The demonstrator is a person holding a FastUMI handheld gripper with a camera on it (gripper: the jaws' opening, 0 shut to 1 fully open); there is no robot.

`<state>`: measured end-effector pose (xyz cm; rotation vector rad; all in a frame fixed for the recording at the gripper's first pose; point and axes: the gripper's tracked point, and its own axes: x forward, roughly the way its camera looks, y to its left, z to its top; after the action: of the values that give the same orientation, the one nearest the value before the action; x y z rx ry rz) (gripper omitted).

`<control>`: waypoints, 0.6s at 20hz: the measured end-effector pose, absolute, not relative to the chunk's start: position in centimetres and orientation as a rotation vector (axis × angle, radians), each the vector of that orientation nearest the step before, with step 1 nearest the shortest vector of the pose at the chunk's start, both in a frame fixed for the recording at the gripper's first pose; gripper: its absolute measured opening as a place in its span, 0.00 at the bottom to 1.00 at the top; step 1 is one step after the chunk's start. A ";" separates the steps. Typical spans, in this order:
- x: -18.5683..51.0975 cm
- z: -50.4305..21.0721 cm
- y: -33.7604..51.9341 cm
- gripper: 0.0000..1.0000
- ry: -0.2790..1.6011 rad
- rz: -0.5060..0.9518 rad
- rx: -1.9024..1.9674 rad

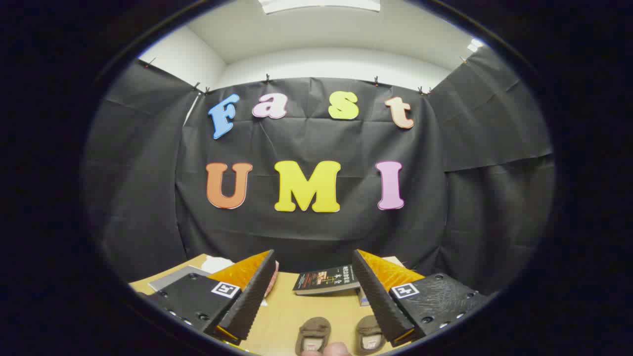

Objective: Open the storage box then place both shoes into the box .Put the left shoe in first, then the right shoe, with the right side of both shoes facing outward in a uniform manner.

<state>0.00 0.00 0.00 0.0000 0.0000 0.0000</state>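
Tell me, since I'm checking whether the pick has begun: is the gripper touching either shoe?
Apart. In the gripper view, the gripper is open, with bare table between its fingers, and both shoes lie below, clear of the fingertips.

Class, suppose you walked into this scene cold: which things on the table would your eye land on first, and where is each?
The gripper stands out first, its two fingers spread wide open above the wooden table and holding nothing. Between and below them sits a pair of small brown shoes, side by side. Beyond the fingers lies a dark-covered book, near the black cloth wall.
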 end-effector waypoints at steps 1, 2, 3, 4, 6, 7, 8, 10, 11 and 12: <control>0.0 -0.1 0.1 0.95 0.003 0.002 0.006; 0.0 -0.2 0.1 0.95 0.006 0.003 0.009; 0.0 -0.2 0.0 0.95 0.007 0.003 0.010; 0.0 -0.1 0.0 0.95 0.008 0.004 0.009; 0.1 0.0 0.0 0.95 0.008 0.002 0.010; 0.0 0.0 -0.1 0.95 0.006 -0.001 0.010; 0.0 0.1 -0.2 0.95 0.005 -0.001 0.009; 0.0 0.1 -0.2 0.95 0.009 0.000 0.010; 0.0 0.1 -0.3 0.95 0.008 -0.002 0.012; 0.0 0.2 -0.4 0.95 0.009 -0.003 0.013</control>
<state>0.01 -0.36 0.15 0.0133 0.0093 -0.0027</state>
